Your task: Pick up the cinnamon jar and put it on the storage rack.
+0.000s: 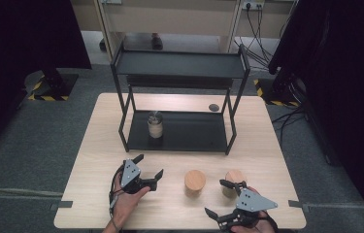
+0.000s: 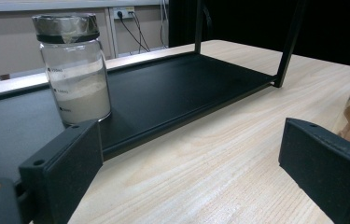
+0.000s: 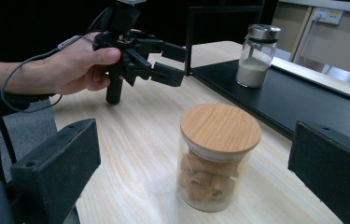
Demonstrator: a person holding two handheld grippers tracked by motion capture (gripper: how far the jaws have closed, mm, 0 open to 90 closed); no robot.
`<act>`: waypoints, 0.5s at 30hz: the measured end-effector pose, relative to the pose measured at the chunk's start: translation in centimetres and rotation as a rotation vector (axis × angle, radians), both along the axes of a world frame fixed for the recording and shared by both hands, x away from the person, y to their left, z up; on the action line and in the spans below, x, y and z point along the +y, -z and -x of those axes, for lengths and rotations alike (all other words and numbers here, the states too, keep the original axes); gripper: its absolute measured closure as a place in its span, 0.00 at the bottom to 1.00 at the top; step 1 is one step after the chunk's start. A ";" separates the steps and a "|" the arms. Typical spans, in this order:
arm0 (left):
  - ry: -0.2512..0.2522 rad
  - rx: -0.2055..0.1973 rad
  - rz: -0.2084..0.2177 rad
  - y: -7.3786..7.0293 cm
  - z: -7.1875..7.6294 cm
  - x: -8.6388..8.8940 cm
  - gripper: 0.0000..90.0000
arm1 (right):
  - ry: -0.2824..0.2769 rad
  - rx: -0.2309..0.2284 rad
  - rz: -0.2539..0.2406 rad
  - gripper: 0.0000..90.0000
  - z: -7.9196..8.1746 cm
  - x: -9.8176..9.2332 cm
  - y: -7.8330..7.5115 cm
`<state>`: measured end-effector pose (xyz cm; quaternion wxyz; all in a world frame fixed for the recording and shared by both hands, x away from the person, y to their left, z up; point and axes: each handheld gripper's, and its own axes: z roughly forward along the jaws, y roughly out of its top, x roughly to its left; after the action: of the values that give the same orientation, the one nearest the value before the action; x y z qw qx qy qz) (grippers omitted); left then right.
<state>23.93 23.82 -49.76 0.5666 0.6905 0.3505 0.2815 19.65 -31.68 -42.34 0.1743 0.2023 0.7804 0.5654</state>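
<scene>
High view: black rack (image 1: pixel 182 65) beyond two wooden-lidded jars (image 1: pixel 195 182).

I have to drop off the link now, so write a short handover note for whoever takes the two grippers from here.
Left gripper: open, holding nothing, over the table in front of the black rack.
Right gripper: open, holding nothing, its jaws facing a wooden-lid jar of brown pieces; not touching it.
Things: two wooden-lid jars stand on the table, one mid-table, one by the right gripper. A metal-lid jar of pale powder stands on the rack's bottom shelf, left part.
Done: apparently that jar is shelved.
Left: probably grasp each wooden-lid jar and set it on the rack.
</scene>
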 end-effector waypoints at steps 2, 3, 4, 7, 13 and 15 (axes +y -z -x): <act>0.000 0.001 0.000 0.0 0.0 0.0 0.06 | 0.010 0.010 0.001 0.03 -0.2 0.5 0.0; 0.001 0.001 -0.002 0.0 0.0 0.0 0.06 | 0.016 0.015 0.002 0.03 -0.2 0.6 0.0; 0.002 0.001 -0.002 0.0 0.0 0.0 0.06 | 0.026 0.018 0.001 0.03 -0.2 0.9 0.1; 0.004 -0.002 -0.003 0.0 0.0 0.0 0.06 | 0.047 0.034 0.005 0.03 -0.3 1.5 0.1; 0.005 -0.004 -0.002 0.0 0.0 0.0 0.06 | 0.074 0.045 0.029 0.03 -0.5 2.6 0.1; 0.006 -0.004 -0.002 0.0 0.0 0.0 0.06 | 0.075 0.049 0.035 0.03 -0.7 2.9 0.2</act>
<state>23.93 23.85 -49.72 0.5674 0.6915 0.3471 0.2818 20.33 -28.79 -42.51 0.1795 0.2421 0.7860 0.5398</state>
